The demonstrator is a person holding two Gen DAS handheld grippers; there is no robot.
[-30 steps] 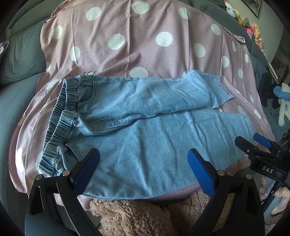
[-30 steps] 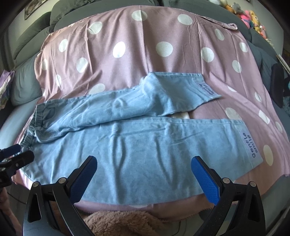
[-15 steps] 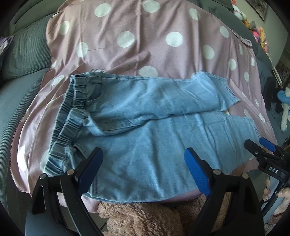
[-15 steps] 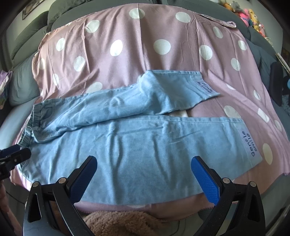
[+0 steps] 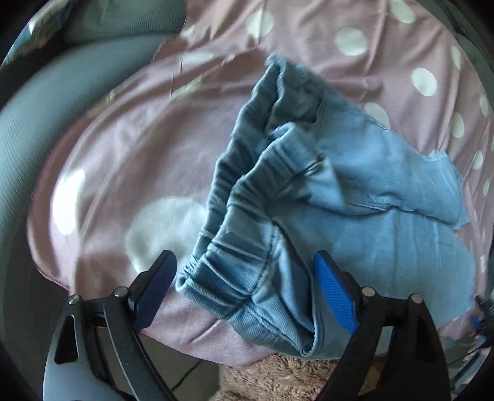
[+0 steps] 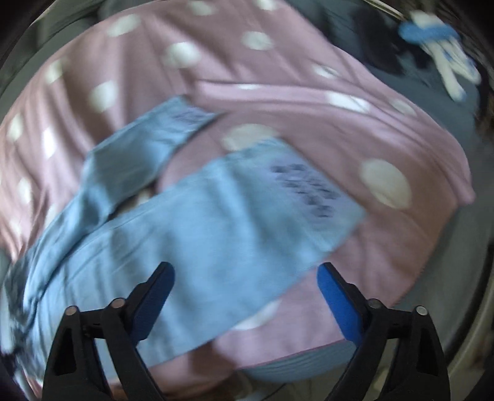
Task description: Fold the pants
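Observation:
Light blue denim pants (image 5: 355,197) lie flat on a pink polka-dot sheet (image 5: 123,138). In the left wrist view my left gripper (image 5: 244,287) is open, its blue pads either side of the near corner of the elastic waistband (image 5: 216,271). In the right wrist view my right gripper (image 6: 245,293) is open just above the near leg (image 6: 200,228), close to its hem with a dark printed label (image 6: 305,188). The far leg (image 6: 139,151) angles away behind. The right view is motion-blurred.
The sheet covers a grey sofa (image 5: 37,101) with a cushion (image 5: 123,21) at the back left. A brown fuzzy item (image 5: 278,382) lies below the sheet's front edge. A blue and white toy (image 6: 438,46) sits off the sheet at the far right.
Both grippers have moved in close and apart: the left swung to the waistband corner, the right toward the near leg's hem. Both stay open; the pants have not moved.

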